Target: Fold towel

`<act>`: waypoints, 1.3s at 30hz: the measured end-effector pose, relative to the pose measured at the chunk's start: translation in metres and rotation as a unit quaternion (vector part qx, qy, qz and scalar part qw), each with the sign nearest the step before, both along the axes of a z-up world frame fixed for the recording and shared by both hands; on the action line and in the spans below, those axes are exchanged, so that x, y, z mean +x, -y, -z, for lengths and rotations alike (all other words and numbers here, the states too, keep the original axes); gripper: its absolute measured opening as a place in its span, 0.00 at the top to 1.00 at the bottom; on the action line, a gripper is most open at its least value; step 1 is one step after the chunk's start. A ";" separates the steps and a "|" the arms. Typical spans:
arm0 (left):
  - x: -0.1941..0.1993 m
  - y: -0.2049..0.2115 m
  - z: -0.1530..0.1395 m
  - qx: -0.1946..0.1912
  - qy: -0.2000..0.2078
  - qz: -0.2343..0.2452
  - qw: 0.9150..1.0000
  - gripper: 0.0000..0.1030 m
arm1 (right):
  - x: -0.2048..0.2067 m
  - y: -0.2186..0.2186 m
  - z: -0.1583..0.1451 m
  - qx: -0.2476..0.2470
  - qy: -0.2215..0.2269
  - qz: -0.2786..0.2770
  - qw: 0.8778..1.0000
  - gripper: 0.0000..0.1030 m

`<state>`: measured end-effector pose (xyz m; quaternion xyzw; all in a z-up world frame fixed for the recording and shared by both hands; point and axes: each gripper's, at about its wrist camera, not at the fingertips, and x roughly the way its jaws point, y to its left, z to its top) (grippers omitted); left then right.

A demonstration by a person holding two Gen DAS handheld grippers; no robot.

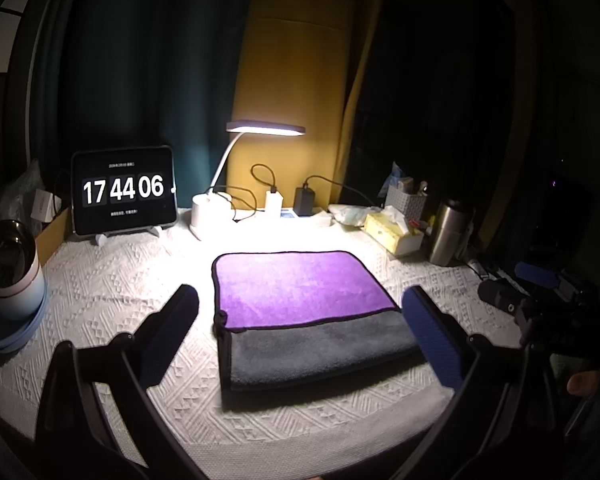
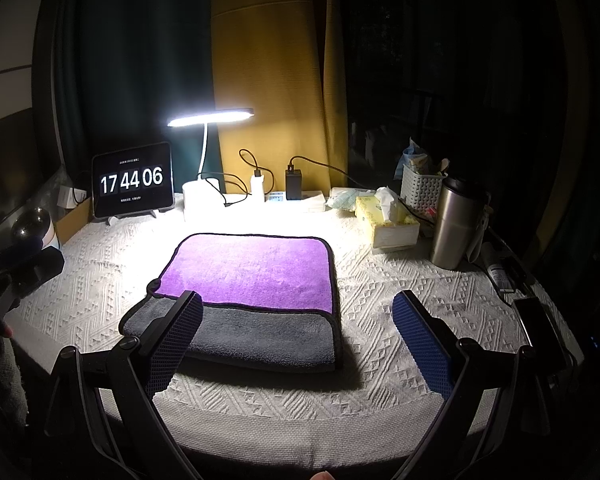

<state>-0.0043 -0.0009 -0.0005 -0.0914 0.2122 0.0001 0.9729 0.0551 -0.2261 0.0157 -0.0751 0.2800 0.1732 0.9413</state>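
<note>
Folded purple-and-grey plush towel (image 1: pixel 300 312) lies flat ahead of both wide-spread, empty claws, left claw (image 1: pixel 300 332) and right claw (image 2: pixel 298 336), seemingly untouched.

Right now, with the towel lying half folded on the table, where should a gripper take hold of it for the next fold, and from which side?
Judging by its pose, grip the towel at its near left corner, coming from the left with the open left gripper. There the grey layers end in a free stacked edge slightly off the cloth, easy to pinch.
</note>
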 end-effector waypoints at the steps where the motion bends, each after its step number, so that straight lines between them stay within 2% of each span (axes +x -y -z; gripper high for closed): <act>1: 0.000 0.000 0.000 0.000 0.000 0.000 1.000 0.01 | 0.000 0.000 0.000 -0.001 0.001 0.000 1.000 0.05; 17: 0.013 -0.003 0.007 -0.005 -0.014 0.001 1.000 0.01 | 0.012 -0.003 0.011 -0.001 -0.018 -0.001 1.000 0.05; 27: 0.045 -0.013 0.034 -0.012 -0.058 -0.005 0.998 0.01 | 0.040 -0.003 0.033 -0.011 -0.052 0.009 0.999 0.05; 36: 0.080 -0.027 0.069 -0.027 -0.110 -0.015 0.993 0.02 | 0.074 0.001 0.061 -0.011 -0.091 0.011 0.996 0.06; 39: 0.088 -0.029 0.078 -0.035 -0.124 -0.017 0.991 0.06 | 0.084 0.001 0.071 -0.014 -0.107 0.011 0.994 0.08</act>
